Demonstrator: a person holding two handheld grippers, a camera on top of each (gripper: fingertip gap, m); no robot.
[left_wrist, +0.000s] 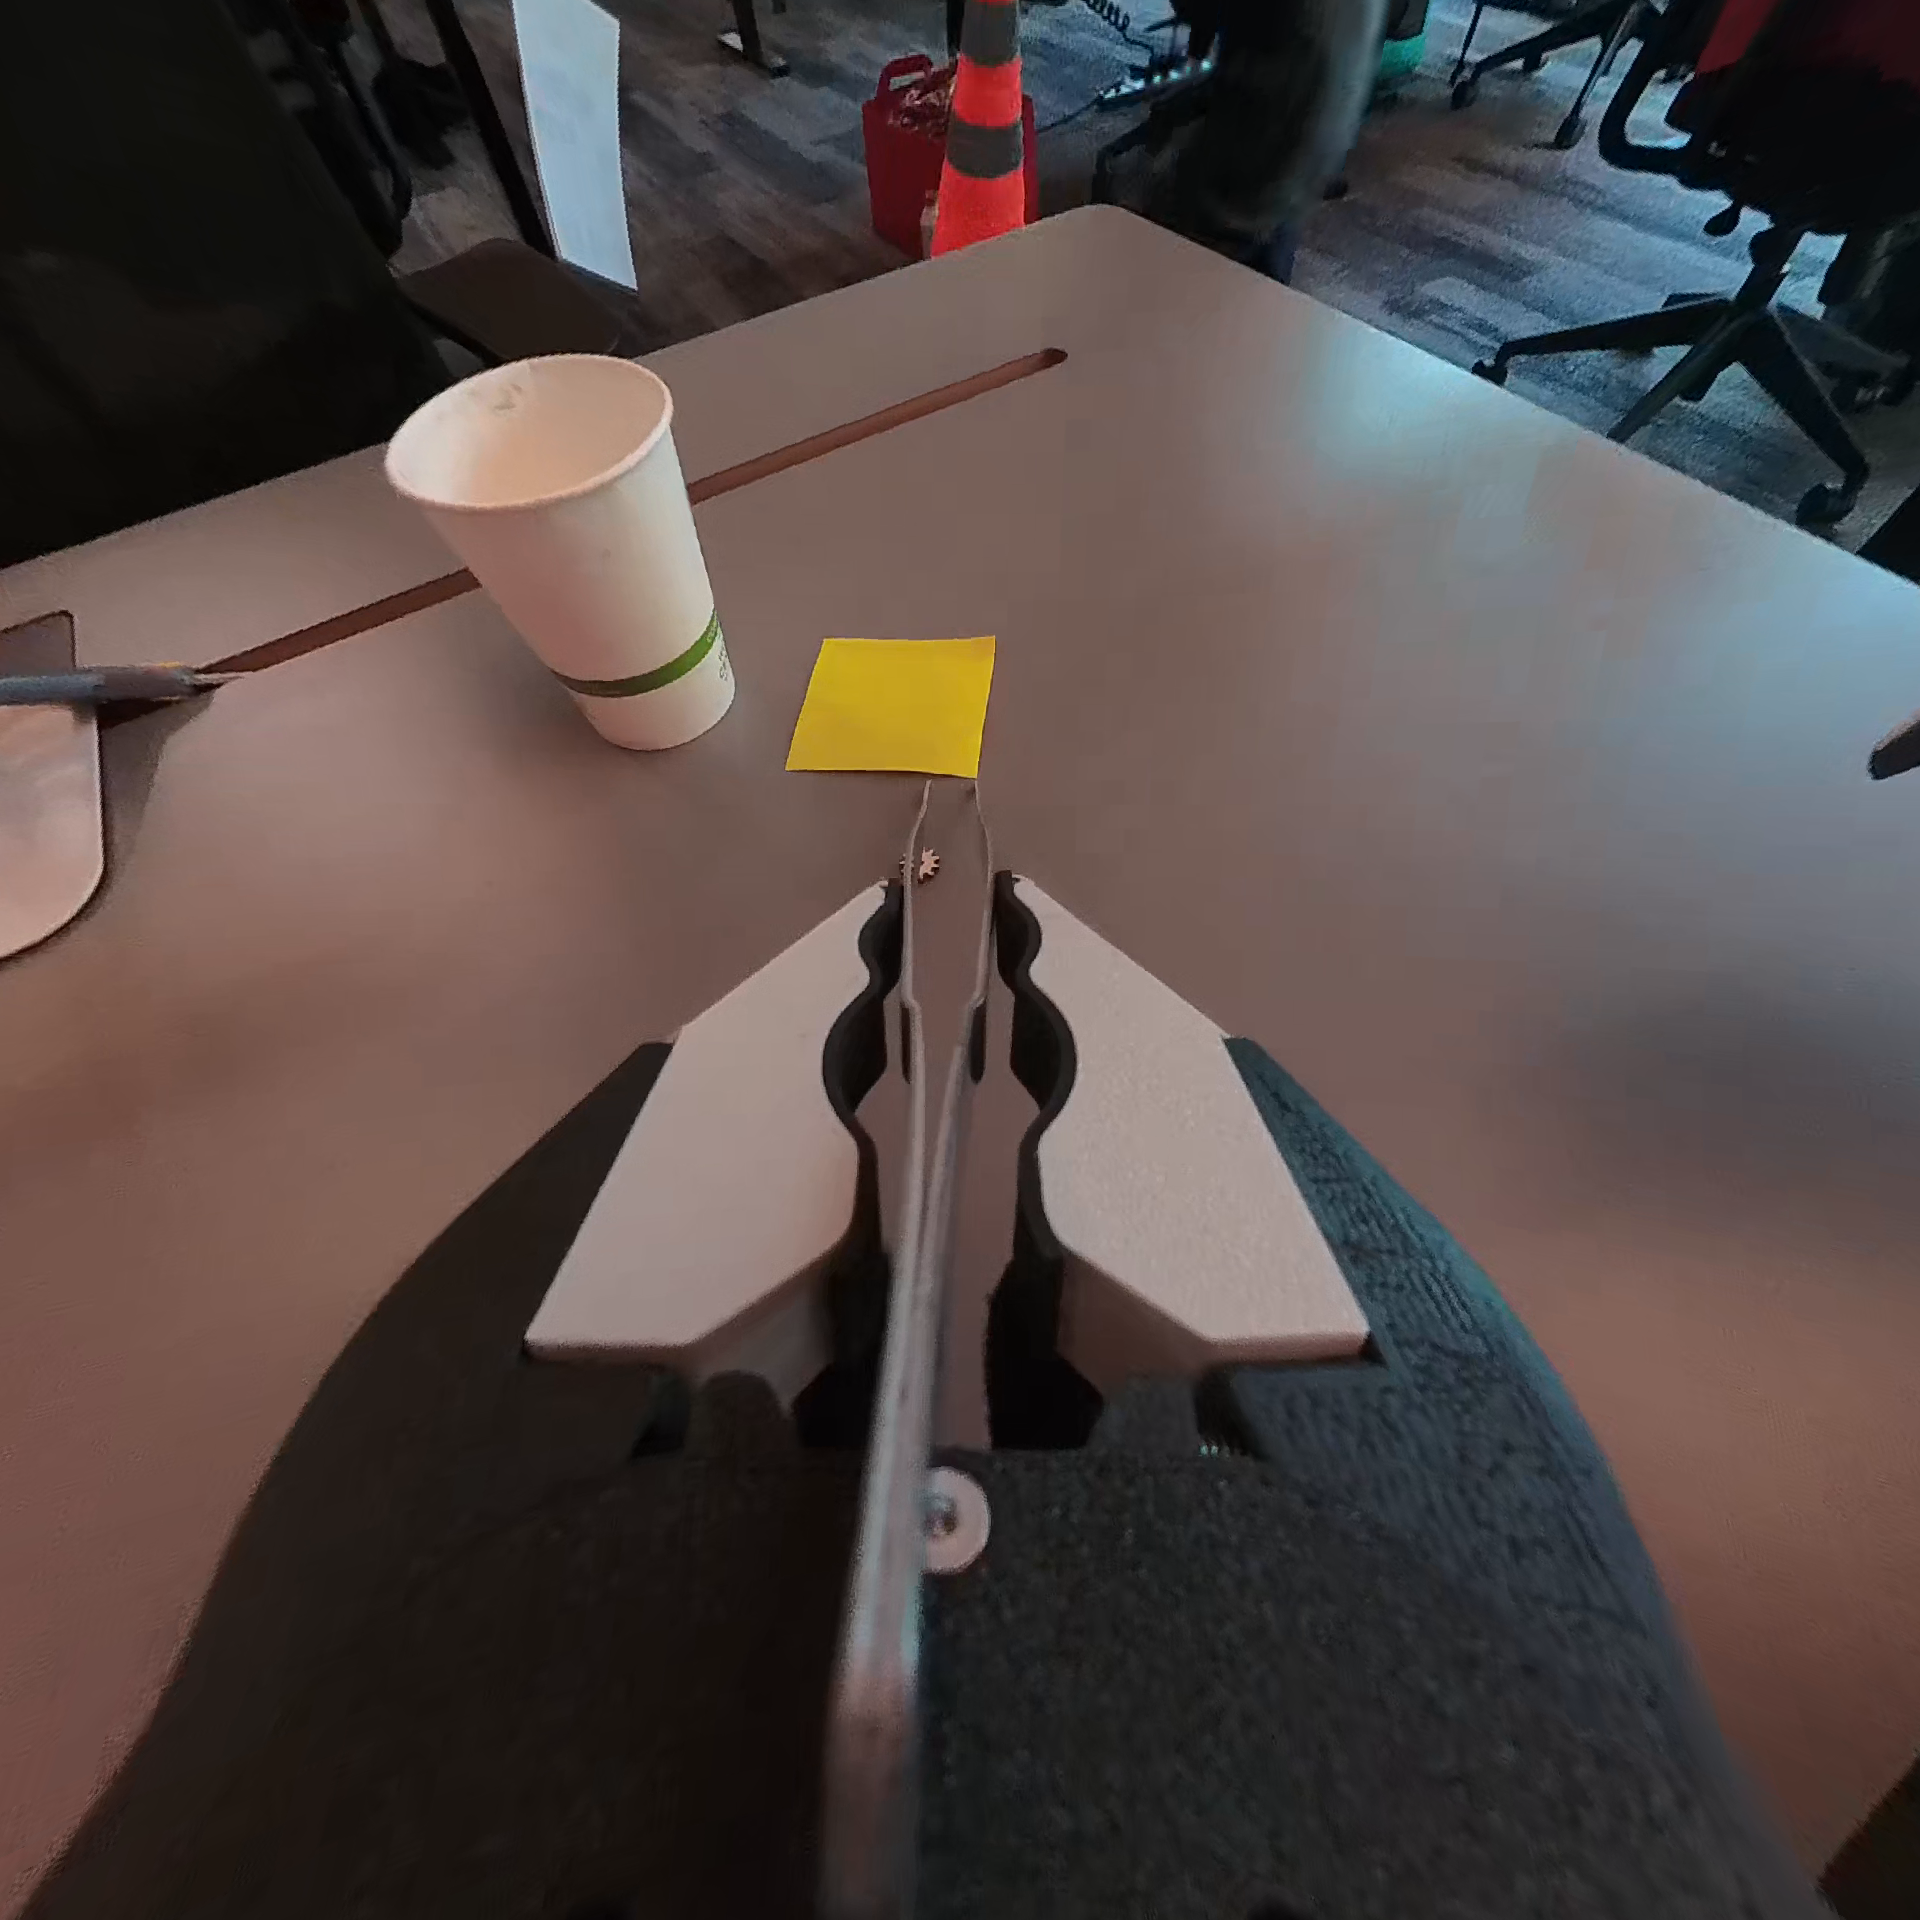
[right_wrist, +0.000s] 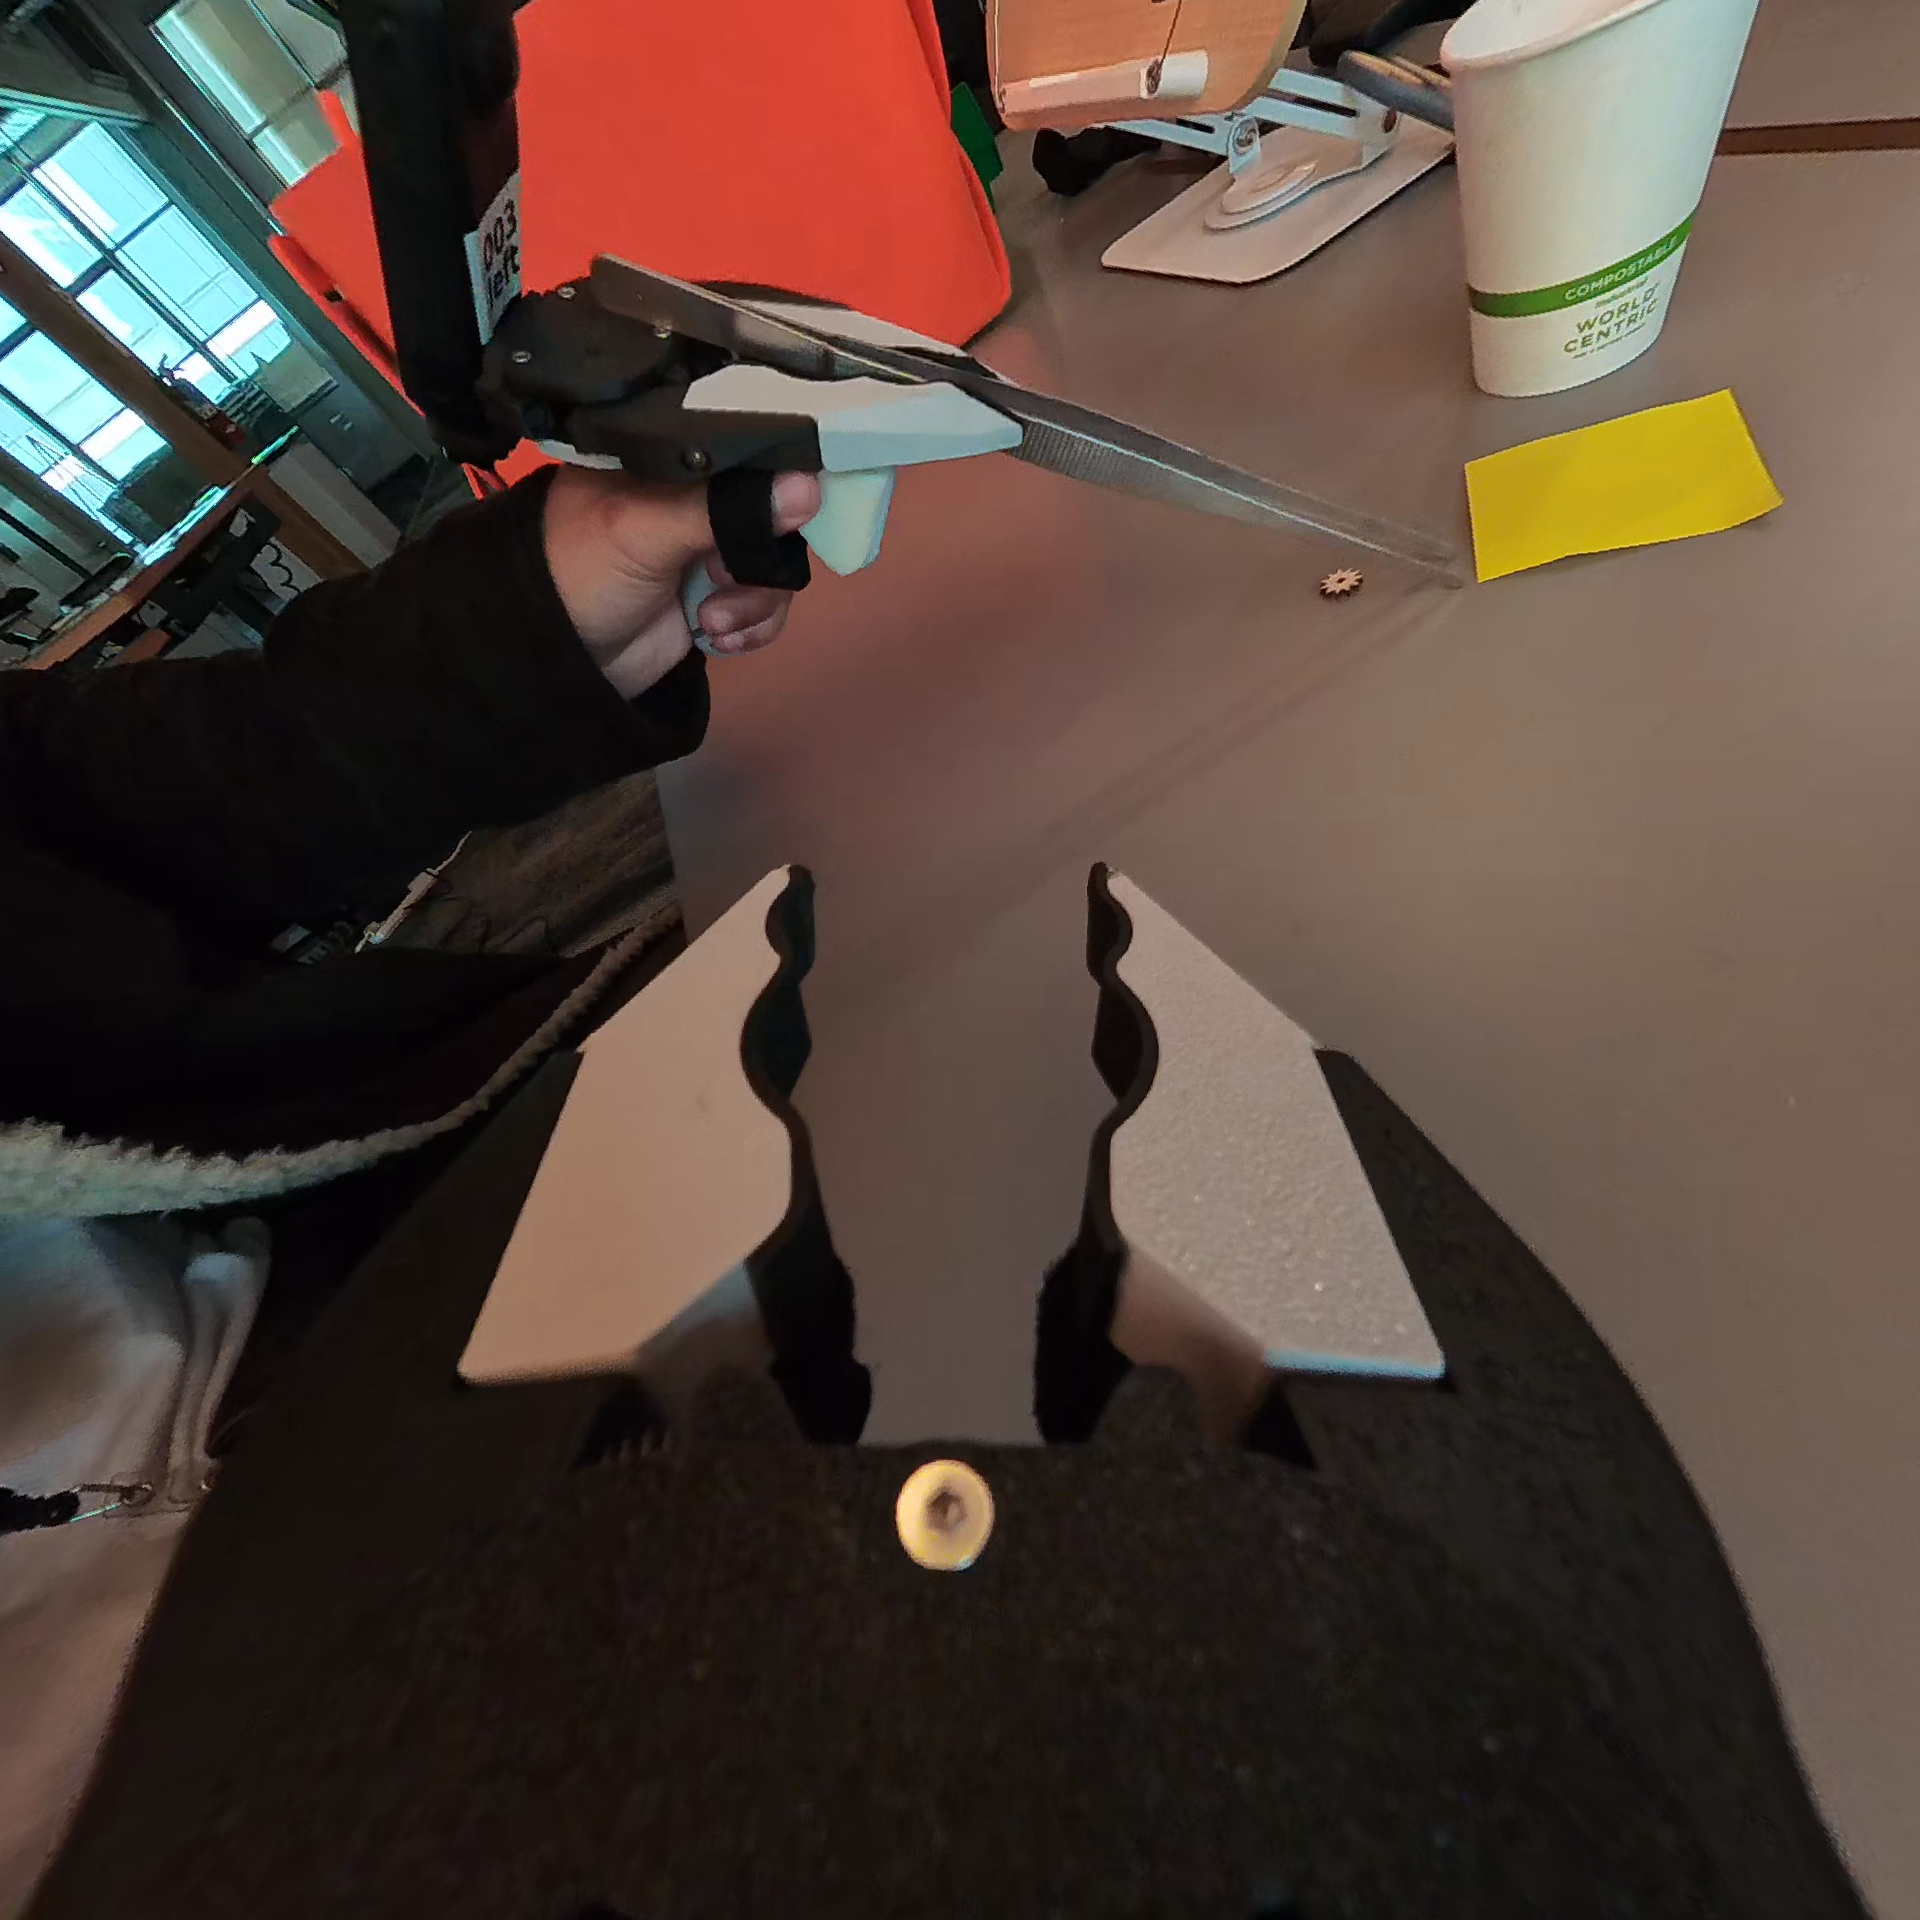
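My left gripper (left_wrist: 943, 883) is shut on long metal tweezers (left_wrist: 920, 1195) that point forward along its fingers. The tweezer tips are slightly apart and rest low on the grey table (left_wrist: 1351, 623), just short of a yellow sticky note (left_wrist: 891, 704). A tiny wooden gear (left_wrist: 925, 862) lies on the table beside the tweezers' left arm. A white paper cup (left_wrist: 582, 561) stands upright left of the note. In the right wrist view the tweezers (right_wrist: 1195, 473), gear (right_wrist: 1343, 582), note (right_wrist: 1621, 483) and cup (right_wrist: 1579, 187) show ahead. My right gripper (right_wrist: 951, 883) is open and empty, over bare table.
A flat stand base (left_wrist: 42, 790) with a grey rod lies at the table's left edge; it also shows in the right wrist view (right_wrist: 1268, 208). A long slot (left_wrist: 883, 416) crosses the table behind the cup. An orange traffic cone (left_wrist: 982, 135) and office chairs (left_wrist: 1745, 312) stand beyond. The grippers' ends are close to 20 cm from one another.
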